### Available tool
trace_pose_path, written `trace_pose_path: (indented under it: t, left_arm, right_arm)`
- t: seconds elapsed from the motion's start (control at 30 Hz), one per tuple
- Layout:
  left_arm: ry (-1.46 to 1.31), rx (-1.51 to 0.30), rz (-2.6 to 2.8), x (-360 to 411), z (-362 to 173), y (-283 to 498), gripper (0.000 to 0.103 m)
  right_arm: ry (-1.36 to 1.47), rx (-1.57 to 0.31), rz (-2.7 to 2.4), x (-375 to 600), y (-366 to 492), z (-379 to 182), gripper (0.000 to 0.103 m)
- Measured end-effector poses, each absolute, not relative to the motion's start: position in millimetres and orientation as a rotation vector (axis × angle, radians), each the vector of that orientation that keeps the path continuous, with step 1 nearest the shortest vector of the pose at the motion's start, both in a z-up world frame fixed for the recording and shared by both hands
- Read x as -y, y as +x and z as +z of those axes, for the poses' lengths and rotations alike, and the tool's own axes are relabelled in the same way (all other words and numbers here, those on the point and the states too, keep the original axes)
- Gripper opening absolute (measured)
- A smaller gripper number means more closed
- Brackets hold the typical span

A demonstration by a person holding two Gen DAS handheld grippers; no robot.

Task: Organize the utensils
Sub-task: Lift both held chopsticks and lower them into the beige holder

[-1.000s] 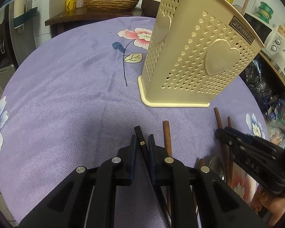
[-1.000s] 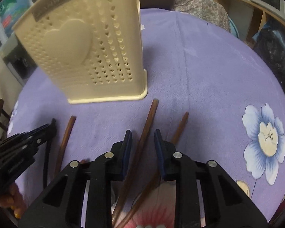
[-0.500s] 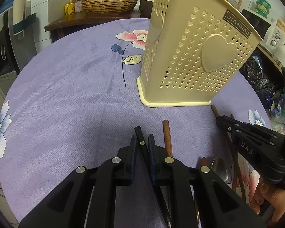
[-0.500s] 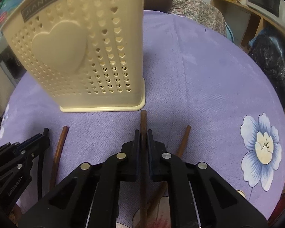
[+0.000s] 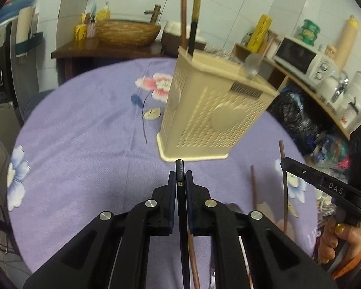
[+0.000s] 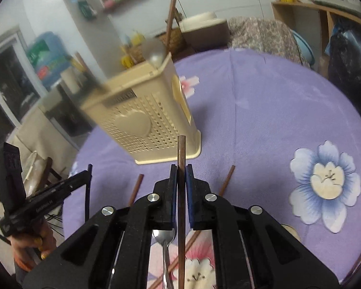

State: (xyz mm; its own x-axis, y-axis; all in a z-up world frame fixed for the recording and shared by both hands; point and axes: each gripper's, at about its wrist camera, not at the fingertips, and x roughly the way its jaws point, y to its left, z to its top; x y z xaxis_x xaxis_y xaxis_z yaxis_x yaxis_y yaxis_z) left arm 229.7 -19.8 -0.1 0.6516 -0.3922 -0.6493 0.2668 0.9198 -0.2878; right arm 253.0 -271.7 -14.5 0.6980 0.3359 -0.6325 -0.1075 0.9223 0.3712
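Note:
A cream perforated utensil holder stands on the purple cloth, with two chopsticks and a spoon standing in it. My left gripper is shut on a black chopstick, lifted above the table in front of the holder. My right gripper is shut on a brown chopstick, also lifted; it shows in the left wrist view. Loose brown chopsticks and a metal spoon lie on the cloth below.
The round table has a purple flowered cloth. A side table with a woven basket stands behind it. A shelf with a microwave runs along the right. Dark bags sit by the table's right edge.
Both grippers have risen from the cloth, each carrying its chopstick. The right gripper closed on the brown chopstick a second ago. The holder now appears lower and farther in both views.

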Motion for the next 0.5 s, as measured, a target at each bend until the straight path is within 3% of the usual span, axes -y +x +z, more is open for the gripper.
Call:
trace_pose_path:
  t: [0.5]
  left_arm:
    - [-0.12,-0.576,-0.391,-11.8,68.7,184.6,0.009]
  right_arm:
    - [0.315,-0.579,0.287,329.4,167.7,53.2,0.008]
